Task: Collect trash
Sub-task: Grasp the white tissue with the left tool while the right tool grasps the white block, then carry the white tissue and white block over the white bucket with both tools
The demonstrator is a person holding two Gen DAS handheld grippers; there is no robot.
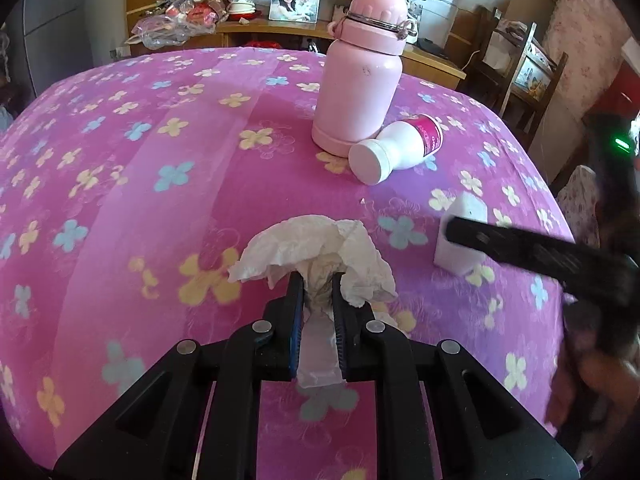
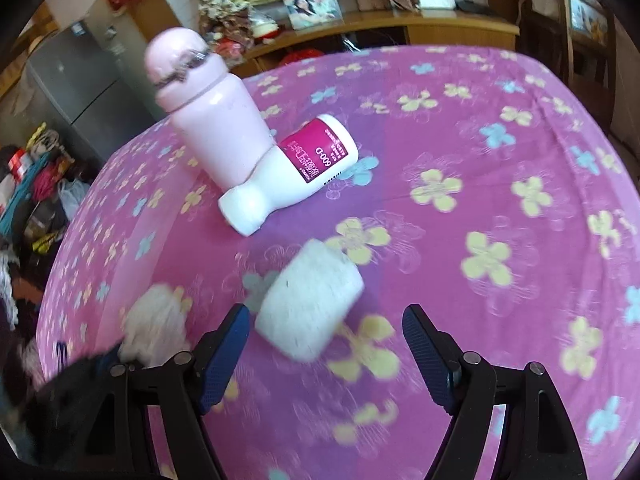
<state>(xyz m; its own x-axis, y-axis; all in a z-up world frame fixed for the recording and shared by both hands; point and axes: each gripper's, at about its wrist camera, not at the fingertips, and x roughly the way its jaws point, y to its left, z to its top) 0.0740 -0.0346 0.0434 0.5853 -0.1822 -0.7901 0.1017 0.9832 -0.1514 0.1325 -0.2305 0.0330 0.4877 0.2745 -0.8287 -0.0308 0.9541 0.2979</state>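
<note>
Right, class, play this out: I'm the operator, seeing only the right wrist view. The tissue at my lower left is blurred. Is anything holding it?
Observer: Yes, the left gripper is shut on the tissue, pinching its middle.
Operator: Does the right gripper touch the white block?
Observer: Its finger crosses the block's front in the left view; contact is unclear.
Operator: The lying bottle's cap?
Observer: On; its flat white top faces the left camera.
</note>
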